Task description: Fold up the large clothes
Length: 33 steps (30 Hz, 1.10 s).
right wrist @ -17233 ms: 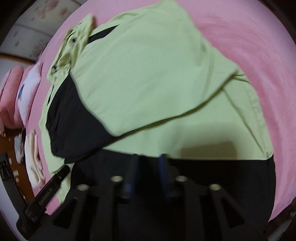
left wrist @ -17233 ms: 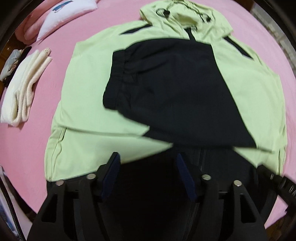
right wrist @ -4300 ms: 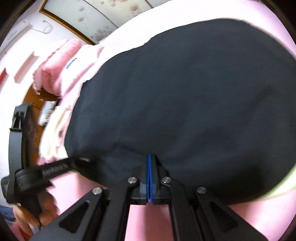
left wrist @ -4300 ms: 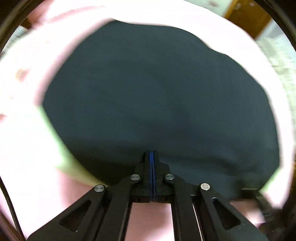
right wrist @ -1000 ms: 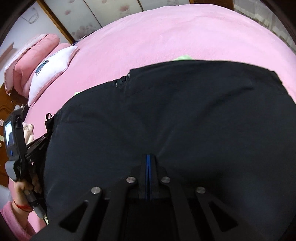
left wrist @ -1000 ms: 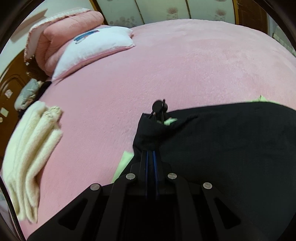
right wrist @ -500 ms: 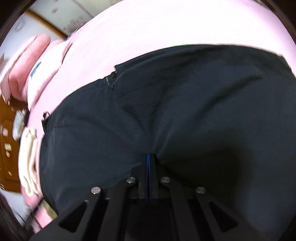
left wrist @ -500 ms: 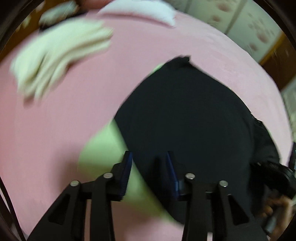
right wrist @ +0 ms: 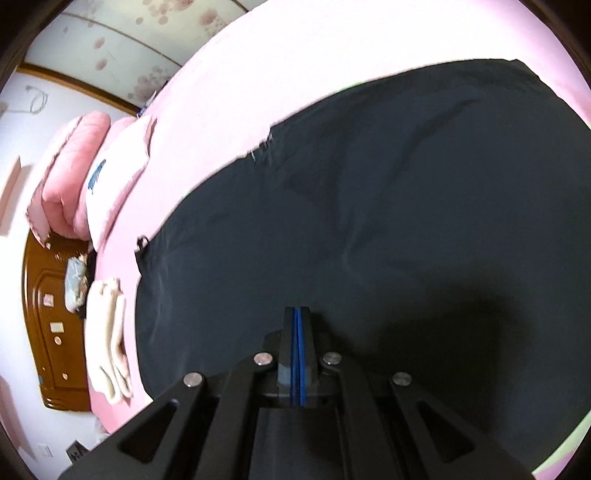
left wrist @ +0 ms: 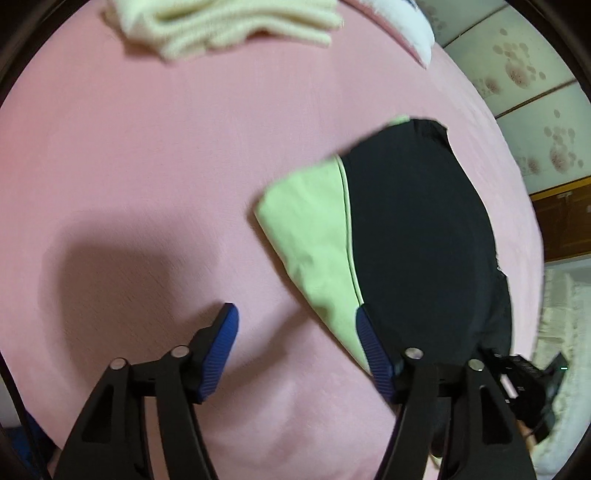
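The left tool (left wrist: 297, 343) has just been opening and stands wide, empty, over the bed (left wrist: 147, 166). The right tool (right wrist: 297, 354) is clamped shut against the folded jacket (right wrist: 369, 221), likely steadying it.

Folded black-and-lime jacket (left wrist: 413, 236), black panel up, lime edge showing, flat on pink bed

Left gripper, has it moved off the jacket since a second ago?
Yes. The left gripper, jaws just opened and empty, now hangs over bare pink bedspread, left of the folded jacket.

Pink bedspread (left wrist: 147, 166) spread wide. Cream folded towel (left wrist: 221, 22) laid near white pillow (left wrist: 402, 26). Pink quilt (right wrist: 70, 173) stacked by brown wooden headboard (right wrist: 40, 314). Floral wall panels (left wrist: 532, 74) seen behind.
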Each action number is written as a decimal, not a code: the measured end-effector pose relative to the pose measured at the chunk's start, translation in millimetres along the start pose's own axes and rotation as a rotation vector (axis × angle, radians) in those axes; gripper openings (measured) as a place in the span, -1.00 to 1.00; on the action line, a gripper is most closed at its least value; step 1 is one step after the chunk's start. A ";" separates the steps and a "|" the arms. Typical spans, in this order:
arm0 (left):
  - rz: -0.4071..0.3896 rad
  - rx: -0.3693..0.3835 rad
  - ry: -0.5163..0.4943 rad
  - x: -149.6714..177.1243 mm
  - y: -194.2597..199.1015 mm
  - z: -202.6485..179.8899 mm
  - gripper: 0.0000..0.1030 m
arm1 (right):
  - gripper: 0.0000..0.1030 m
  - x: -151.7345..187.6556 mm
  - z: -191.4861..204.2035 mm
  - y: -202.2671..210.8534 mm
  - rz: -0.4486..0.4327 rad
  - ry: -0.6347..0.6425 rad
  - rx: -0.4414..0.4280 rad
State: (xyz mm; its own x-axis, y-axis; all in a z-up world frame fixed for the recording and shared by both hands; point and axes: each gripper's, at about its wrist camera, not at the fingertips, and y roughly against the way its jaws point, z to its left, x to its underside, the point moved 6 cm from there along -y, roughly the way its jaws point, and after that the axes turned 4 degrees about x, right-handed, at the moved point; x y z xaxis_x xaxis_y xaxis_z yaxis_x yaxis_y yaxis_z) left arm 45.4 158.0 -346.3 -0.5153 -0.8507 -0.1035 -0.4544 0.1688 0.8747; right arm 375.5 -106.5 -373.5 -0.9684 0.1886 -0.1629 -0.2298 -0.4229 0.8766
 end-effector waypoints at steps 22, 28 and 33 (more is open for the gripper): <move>0.017 0.328 0.124 -17.1 -49.8 -36.2 0.46 | -1.00 10.9 -21.7 -13.0 0.064 0.004 0.061; -0.021 0.289 0.135 -40.6 -77.8 -53.7 0.61 | -1.00 9.9 -15.9 -13.5 0.057 0.075 0.123; -0.057 0.325 0.173 -61.2 -92.2 -69.7 0.75 | -1.00 8.5 -6.1 -18.8 0.079 0.121 0.201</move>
State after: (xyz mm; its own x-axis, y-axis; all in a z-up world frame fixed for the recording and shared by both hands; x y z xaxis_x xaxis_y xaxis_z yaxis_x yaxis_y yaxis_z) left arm 169.4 159.8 -387.5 -0.3647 -0.9302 -0.0421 -0.7005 0.2442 0.6705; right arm 371.1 -102.4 -394.1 -0.9899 0.0492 -0.1330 -0.1410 -0.2445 0.9593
